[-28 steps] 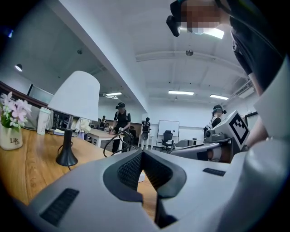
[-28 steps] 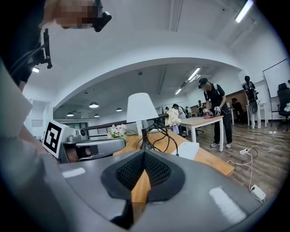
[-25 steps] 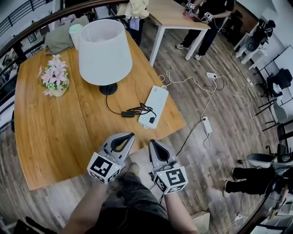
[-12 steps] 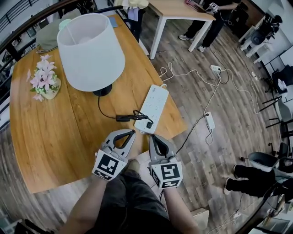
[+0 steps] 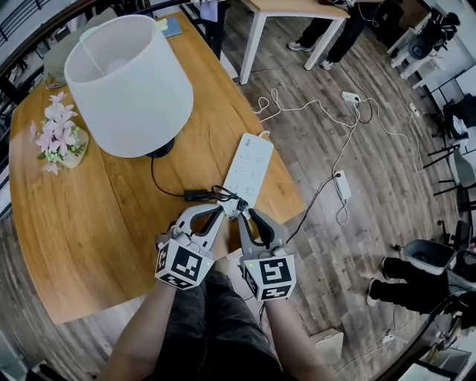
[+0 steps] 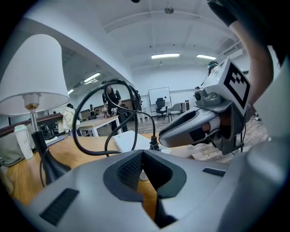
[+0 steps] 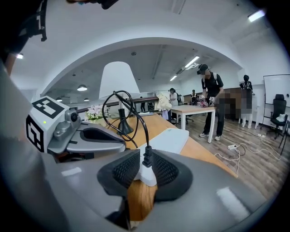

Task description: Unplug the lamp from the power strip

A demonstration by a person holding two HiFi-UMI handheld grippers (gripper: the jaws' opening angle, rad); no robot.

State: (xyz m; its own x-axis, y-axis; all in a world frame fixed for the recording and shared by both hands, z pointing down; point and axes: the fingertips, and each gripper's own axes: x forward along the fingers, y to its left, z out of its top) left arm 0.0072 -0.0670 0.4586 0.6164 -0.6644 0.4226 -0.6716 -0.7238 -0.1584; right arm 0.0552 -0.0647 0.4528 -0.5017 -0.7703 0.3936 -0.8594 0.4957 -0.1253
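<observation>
A lamp with a white shade stands on the wooden table. Its black cord runs past an inline switch to a black plug, which sits in the near end of a white power strip. My right gripper is at that end. Its jaws have just been opening, and the plug stands upright in the narrow gap at the fingertips of this gripper, not pressed. My left gripper is shut and empty, just left of the plug.
A bunch of pink flowers lies at the table's left. The table edge runs just behind the grippers. On the wood floor to the right lie white cables and another power strip. A second table and standing people are at the back.
Both grippers have moved forward and down, from off the table's edge to the near end of the power strip. The right jaws have parted around the plug; the left stays shut.
</observation>
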